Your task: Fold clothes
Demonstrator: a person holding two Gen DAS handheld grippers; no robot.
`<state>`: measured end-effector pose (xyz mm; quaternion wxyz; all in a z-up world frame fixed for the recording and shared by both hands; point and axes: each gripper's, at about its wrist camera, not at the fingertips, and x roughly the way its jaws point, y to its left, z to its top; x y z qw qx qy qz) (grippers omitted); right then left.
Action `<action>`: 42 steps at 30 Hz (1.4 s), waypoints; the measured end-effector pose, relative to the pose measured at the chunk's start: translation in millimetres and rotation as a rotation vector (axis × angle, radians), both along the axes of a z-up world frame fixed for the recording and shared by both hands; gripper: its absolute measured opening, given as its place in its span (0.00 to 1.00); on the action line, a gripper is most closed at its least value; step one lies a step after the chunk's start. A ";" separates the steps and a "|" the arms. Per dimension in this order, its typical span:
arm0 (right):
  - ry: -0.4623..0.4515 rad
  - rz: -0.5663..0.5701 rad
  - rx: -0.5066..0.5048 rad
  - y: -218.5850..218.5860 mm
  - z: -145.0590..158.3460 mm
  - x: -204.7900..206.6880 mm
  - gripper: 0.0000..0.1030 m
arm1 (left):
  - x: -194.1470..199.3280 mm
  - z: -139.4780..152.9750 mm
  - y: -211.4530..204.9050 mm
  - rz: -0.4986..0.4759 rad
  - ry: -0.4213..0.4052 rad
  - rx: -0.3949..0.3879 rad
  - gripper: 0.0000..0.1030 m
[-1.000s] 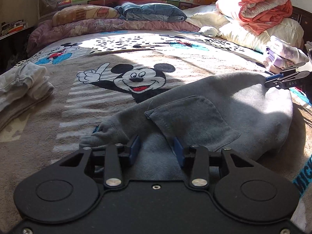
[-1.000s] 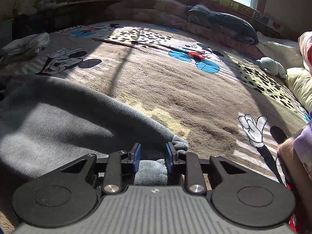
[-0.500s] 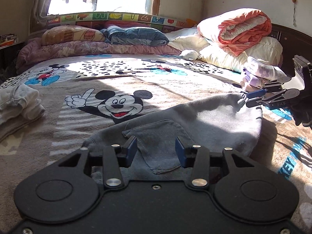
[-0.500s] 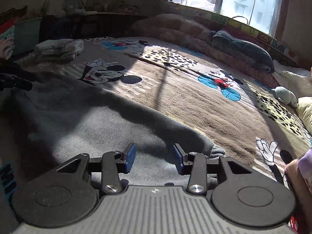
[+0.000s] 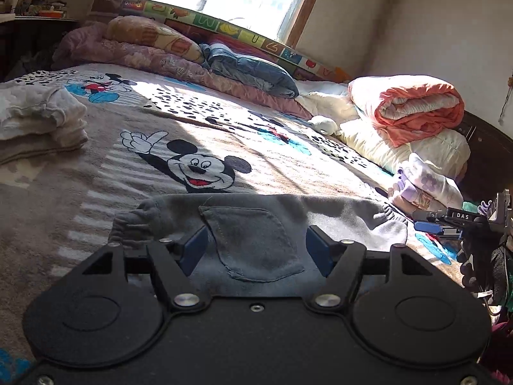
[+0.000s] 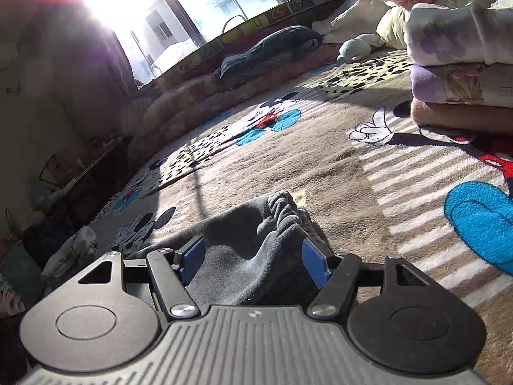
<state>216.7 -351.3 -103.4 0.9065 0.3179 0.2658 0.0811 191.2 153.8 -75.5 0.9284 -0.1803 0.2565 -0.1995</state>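
Nearest me, at the bed's near edge, the grey trousers (image 5: 256,224) lie folded into a band that runs along that edge, pocket patch facing up. The left hand-held gripper (image 5: 256,250) sits over the pocket with its blue pads spread wide, the cloth between them but not pinched. The right hand-held gripper (image 6: 253,256) is at the other end of the band, over the bunched elastic cuff (image 6: 285,208), and its pads are spread too, touching nothing that I can see. So the trousers rest on the blanket (image 5: 96,192) under their own weight.

I judge the step in hand to be the next fold of this band. To do it well, each gripper should close on the full stack of layers at its end, not just the top one, or the lower layer will slip out. Both ends should rise together and travel level, so the edges meet square; the thick cuff may resist lying flat and want a press.

Farther out, a pale folded pile (image 5: 41,122) sits by the bed's left edge, and a flowered stack (image 5: 426,186) by the right. Bedding (image 5: 413,109) lies at the far right corner.
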 end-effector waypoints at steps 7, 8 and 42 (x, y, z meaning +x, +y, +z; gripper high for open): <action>0.134 -0.038 0.302 -9.0 -37.7 -9.4 0.81 | -31.9 -1.2 7.1 0.196 0.137 -0.236 0.77; 0.148 -0.031 0.328 -7.0 -40.8 -9.3 0.82 | -36.6 -3.8 9.9 0.226 0.159 -0.283 0.78; 0.065 -0.160 0.220 9.9 -63.6 59.0 0.65 | -0.8 -51.6 15.2 0.583 0.211 -0.560 0.72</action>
